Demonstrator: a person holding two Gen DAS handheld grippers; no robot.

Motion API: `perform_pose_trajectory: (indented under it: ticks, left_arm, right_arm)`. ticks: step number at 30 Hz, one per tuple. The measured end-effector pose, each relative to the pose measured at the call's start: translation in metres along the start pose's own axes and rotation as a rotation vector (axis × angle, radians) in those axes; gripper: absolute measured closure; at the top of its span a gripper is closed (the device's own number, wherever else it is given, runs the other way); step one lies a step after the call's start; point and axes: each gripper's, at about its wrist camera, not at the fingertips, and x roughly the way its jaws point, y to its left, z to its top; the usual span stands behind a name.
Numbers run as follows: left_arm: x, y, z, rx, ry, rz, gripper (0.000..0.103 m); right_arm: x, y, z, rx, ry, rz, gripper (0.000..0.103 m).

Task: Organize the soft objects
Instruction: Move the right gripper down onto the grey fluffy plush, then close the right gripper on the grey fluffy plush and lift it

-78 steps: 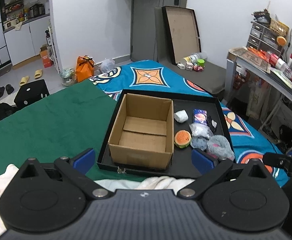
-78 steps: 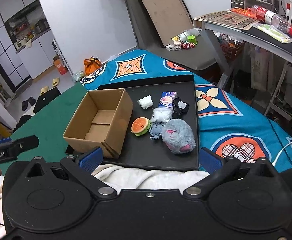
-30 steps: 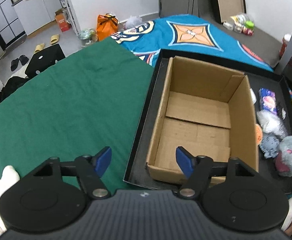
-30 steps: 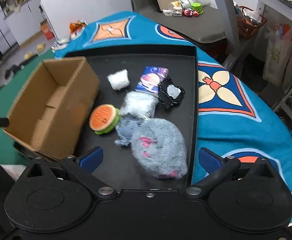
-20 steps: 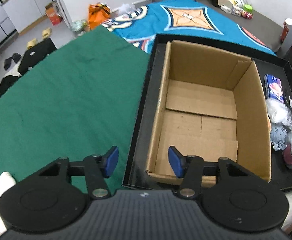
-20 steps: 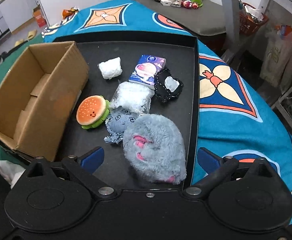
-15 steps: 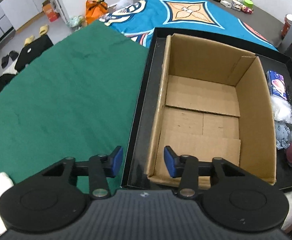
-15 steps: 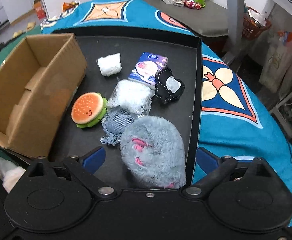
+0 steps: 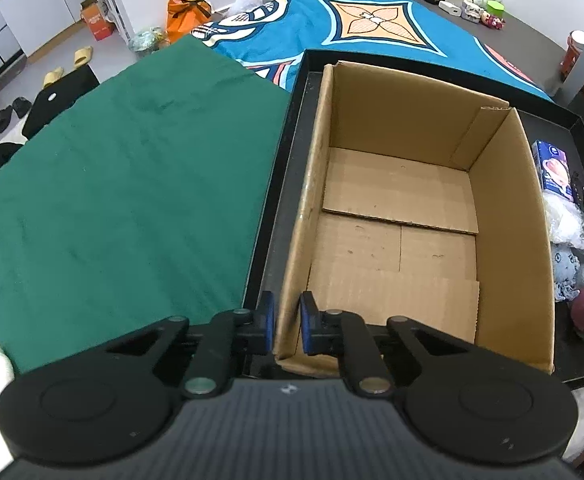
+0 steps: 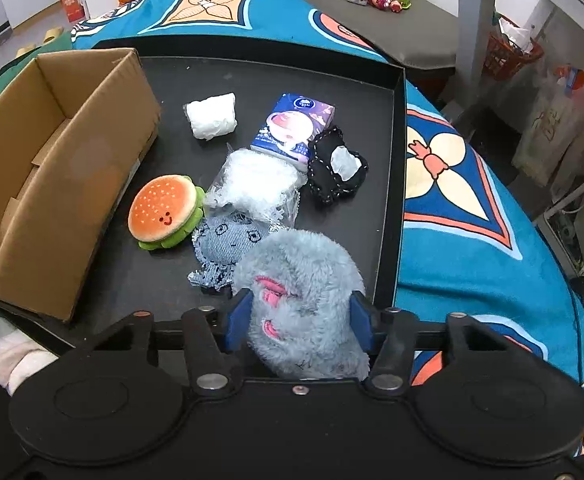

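An empty cardboard box (image 9: 404, 208) stands in the left half of a black tray (image 10: 392, 184). My left gripper (image 9: 288, 326) is shut on the box's near left wall. My right gripper (image 10: 298, 318) is shut on a grey furry plush (image 10: 304, 292) with pink marks at the tray's near right. Beside it lie a burger plush (image 10: 164, 210), a denim pouch (image 10: 224, 246), a clear bag of white stuffing (image 10: 256, 186), a white wad (image 10: 211, 116), a tissue pack (image 10: 296, 126) and a black pouch (image 10: 338, 164). The box also shows in the right wrist view (image 10: 52, 168).
The tray lies on a bed with a blue patterned cover (image 10: 464, 216) and a green cloth (image 9: 124, 184). White fabric (image 10: 16, 356) lies at the tray's near edge. A desk leg (image 10: 476, 20) and an orange basket (image 10: 508, 50) stand to the right.
Both grippers have moved forward and down and closed. The left one closed on the box's near left wall; the right one closed on the grey plush.
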Motion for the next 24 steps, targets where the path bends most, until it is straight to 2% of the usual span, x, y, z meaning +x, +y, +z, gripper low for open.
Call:
perform_pose_trajectory:
  ticks: [10,24]
  left_arm:
    - [-0.004,0.001,-0.003,-0.012,-0.009,-0.013,0.092]
    - [-0.010,0.007,-0.009,-0.028,-0.028,-0.034,0.091]
  right_arm:
    - [-0.020,0.002,0.003,0.001,-0.053,0.008,0.060]
    - [-0.066,0.016,0.008,-0.026,-0.206,0.037,0.061]
